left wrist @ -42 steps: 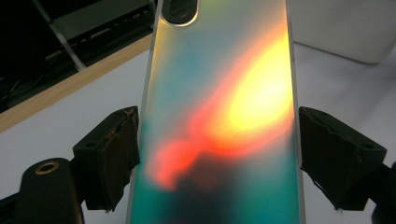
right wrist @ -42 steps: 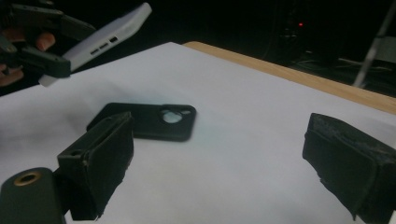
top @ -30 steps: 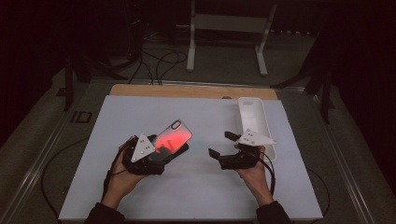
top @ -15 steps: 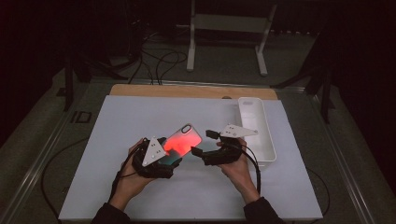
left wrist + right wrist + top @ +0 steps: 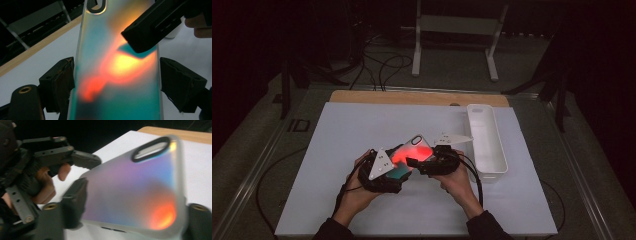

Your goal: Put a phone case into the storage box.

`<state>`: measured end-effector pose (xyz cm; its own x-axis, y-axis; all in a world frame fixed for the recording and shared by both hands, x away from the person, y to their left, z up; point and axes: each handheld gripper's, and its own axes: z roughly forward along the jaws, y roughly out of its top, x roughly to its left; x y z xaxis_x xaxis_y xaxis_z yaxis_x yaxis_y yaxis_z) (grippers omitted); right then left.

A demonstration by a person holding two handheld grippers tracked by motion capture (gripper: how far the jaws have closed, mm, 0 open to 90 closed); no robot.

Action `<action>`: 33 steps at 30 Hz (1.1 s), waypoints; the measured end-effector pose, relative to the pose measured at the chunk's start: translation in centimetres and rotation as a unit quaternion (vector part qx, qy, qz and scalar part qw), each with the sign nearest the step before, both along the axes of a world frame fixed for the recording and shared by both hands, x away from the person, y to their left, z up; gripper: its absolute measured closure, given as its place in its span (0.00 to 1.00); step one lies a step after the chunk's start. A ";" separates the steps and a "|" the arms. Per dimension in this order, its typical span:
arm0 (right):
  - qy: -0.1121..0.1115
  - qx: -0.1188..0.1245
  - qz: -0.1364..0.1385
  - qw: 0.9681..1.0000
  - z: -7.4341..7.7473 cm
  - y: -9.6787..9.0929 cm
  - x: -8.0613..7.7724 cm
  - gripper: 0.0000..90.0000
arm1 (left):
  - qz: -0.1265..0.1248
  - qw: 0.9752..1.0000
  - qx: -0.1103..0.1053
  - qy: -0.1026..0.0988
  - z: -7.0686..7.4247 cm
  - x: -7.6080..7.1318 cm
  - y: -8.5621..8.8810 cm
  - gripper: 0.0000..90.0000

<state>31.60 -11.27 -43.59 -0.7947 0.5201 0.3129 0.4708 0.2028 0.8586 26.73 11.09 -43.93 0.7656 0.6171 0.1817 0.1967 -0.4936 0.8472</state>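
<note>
An iridescent phone case [image 5: 416, 149], glowing red and teal, is held above the white table. My left gripper [image 5: 404, 169] is shut on it across its width; in the left gripper view the case [image 5: 117, 62] sits between both pads [image 5: 60, 80]. My right gripper [image 5: 416, 162] reaches in from the right. Its jaws have just been closing, and the case [image 5: 135, 190] lies between them, a thin gap still showing at the right one. One of the right gripper's fingers [image 5: 152, 25] crosses over the case's face.
A long white tray [image 5: 486, 176] stands on the right part of the white table top [image 5: 337, 150]. A wooden strip [image 5: 412, 97] runs along the far edge. Beyond it are a white stand [image 5: 452, 22] and cables on the dark floor.
My right gripper has moved left from beside the tray to the case, and its jaws have narrowed around it. The left gripper has shifted slightly right with the case.
</note>
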 end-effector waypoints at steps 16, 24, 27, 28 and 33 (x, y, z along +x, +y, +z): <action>0.041 0.035 0.018 0.998 0.3 0.6 -0.3 0.84 | 0.006 1.000 -0.003 0.001 -0.1 0.0 0.0 0.19; 0.047 0.043 0.020 0.998 0.4 1.0 -0.4 0.92 | 0.009 1.000 -0.001 0.002 -0.2 0.1 0.0 0.19; 0.039 0.038 0.019 0.998 0.4 1.3 -0.7 0.95 | 0.013 1.000 0.009 0.000 -0.3 0.0 -0.2 0.19; 0.036 0.037 0.018 0.999 0.5 1.4 -0.7 0.96 | 0.013 1.000 0.009 0.000 -0.3 0.0 -0.2 0.19; 0.022 0.035 0.010 0.999 0.7 1.3 -0.9 0.96 | 0.007 1.000 -0.013 0.011 -0.1 0.2 0.4 0.25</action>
<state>30.69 -10.02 -42.92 -0.7896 0.4793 0.3830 0.5053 0.1538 0.8491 26.91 11.45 -44.06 0.7600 0.6326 0.1490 0.2229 -0.4691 0.8545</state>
